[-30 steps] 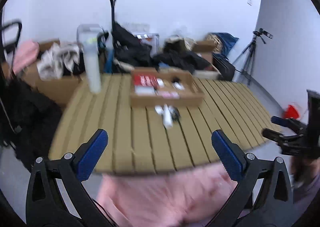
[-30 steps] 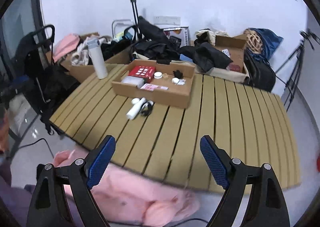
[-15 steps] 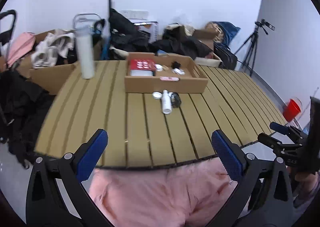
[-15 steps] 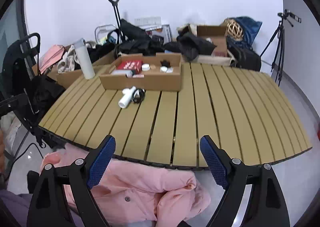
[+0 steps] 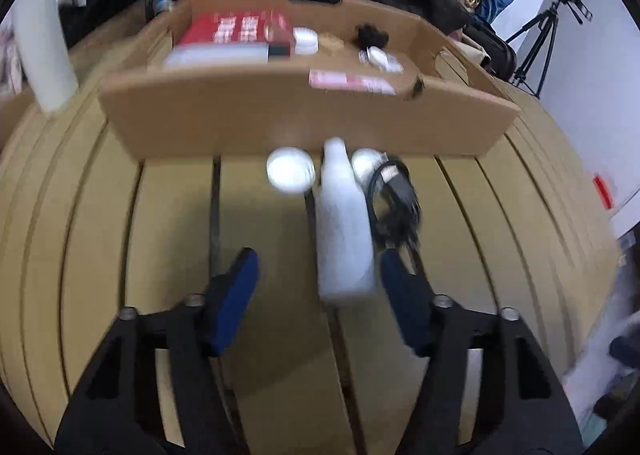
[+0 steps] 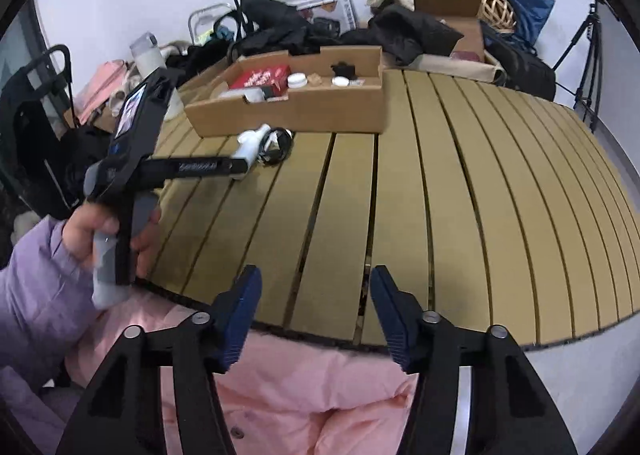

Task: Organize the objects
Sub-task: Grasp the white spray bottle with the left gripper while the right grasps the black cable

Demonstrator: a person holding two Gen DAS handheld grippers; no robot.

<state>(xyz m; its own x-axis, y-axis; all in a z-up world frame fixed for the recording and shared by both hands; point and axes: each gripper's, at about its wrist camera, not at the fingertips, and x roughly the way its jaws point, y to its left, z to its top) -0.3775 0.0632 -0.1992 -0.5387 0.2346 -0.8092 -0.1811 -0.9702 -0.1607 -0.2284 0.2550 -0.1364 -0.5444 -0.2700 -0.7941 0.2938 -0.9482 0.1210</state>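
A white bottle (image 5: 344, 223) lies on its side on the slatted wooden table (image 5: 180, 239), in front of an open cardboard box (image 5: 304, 111). My left gripper (image 5: 318, 259) points down over the bottle's base. Its jaws are closing with the bottle between them, close to the right finger and apart from the left one. Two white round lids (image 5: 290, 171) and a coiled black cable (image 5: 396, 199) lie beside the bottle. My right gripper (image 6: 316, 283) hangs over the table's near edge, its jaws closing on nothing. In the right wrist view, a hand (image 6: 108, 231) holds the left gripper against the bottle (image 6: 252, 143).
The box holds a red packet (image 5: 240, 29), small white jars and a black item. A tall white flask (image 5: 40, 55) stands at the table's left. A pink jacket (image 6: 320, 395) lies below the near edge. Bags, cartons and a tripod (image 6: 588, 55) crowd the back.
My left gripper has swept forward and down from the near edge to the white bottle, and its jaws have narrowed. My right gripper has sunk a little and also narrowed.
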